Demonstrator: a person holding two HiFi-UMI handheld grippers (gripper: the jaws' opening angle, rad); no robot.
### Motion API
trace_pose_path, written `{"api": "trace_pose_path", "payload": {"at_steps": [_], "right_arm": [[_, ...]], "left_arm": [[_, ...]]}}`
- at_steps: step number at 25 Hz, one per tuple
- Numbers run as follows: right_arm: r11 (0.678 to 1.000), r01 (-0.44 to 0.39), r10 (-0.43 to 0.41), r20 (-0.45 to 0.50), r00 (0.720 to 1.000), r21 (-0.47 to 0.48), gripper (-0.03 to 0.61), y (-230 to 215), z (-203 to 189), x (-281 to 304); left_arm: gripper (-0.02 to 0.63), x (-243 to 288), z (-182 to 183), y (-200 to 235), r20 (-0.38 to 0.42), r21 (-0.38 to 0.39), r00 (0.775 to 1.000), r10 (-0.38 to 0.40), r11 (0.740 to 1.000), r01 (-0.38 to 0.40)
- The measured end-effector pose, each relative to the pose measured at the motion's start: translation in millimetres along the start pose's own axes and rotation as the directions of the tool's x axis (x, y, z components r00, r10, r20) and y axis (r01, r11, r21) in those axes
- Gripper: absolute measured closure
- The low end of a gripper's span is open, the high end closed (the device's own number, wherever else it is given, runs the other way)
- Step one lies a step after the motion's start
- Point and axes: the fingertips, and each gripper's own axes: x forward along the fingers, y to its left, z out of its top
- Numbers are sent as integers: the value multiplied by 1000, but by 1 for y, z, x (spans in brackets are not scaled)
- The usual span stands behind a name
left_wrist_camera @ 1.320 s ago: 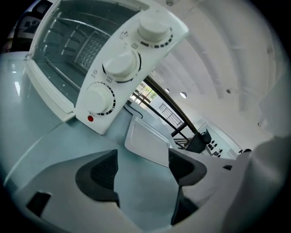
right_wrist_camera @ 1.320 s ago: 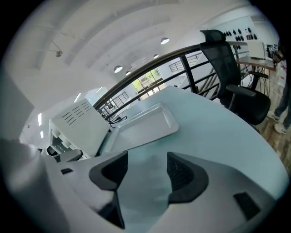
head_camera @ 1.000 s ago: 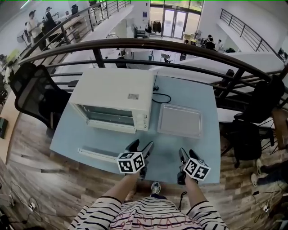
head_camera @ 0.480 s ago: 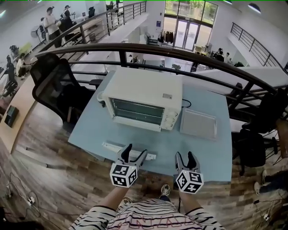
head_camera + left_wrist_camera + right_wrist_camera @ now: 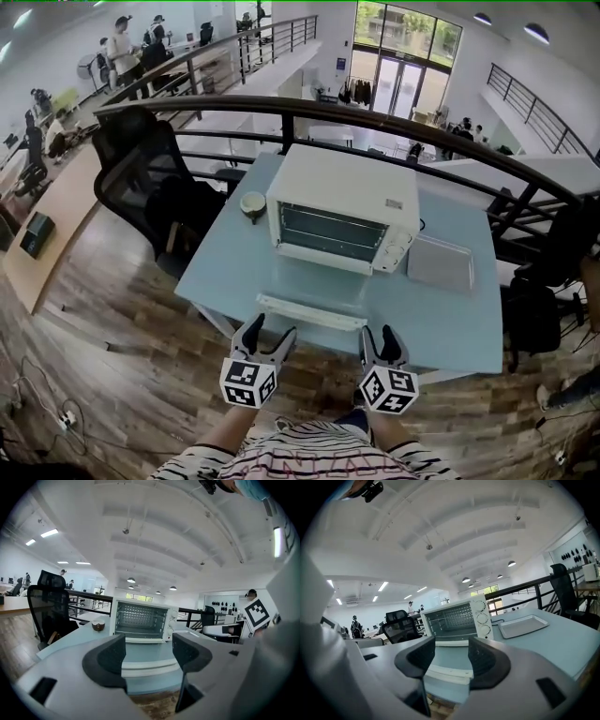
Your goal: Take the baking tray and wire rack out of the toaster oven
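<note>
The white toaster oven stands on the pale blue table with its glass door shut; a grid shows behind the glass. To the right of the oven lies the empty baking tray. A long white bar rests by the table's front edge. My left gripper is open and empty. My right gripper is open too; its jaws have just been closing, with nothing between them. Both hang off the table's front edge, over the floor, pointing at the oven.
A small brown bowl sits left of the oven. A black office chair stands at the table's left, another at its right. A dark curved railing runs behind the table. Wooden floor lies below the grippers.
Both grippers have drawn back from over the table to beyond its front edge and risen. The oven and tray look farther off. The right jaws stand narrower.
</note>
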Motion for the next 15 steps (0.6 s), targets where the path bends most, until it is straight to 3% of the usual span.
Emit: {"api": "trace_pose_path", "payload": {"at_steps": [8,15], "right_arm": [[1000,0,0,-32,999,-10,347,47,-18,-1],[1000,9,-9,-30,1000,2,347,47,-14,17]], "left_arm": [[291,-41,-2,46,8,9,999,36,999,-36],[295,-27,-7,54,4,-16,1000,21,1000,-21]]}}
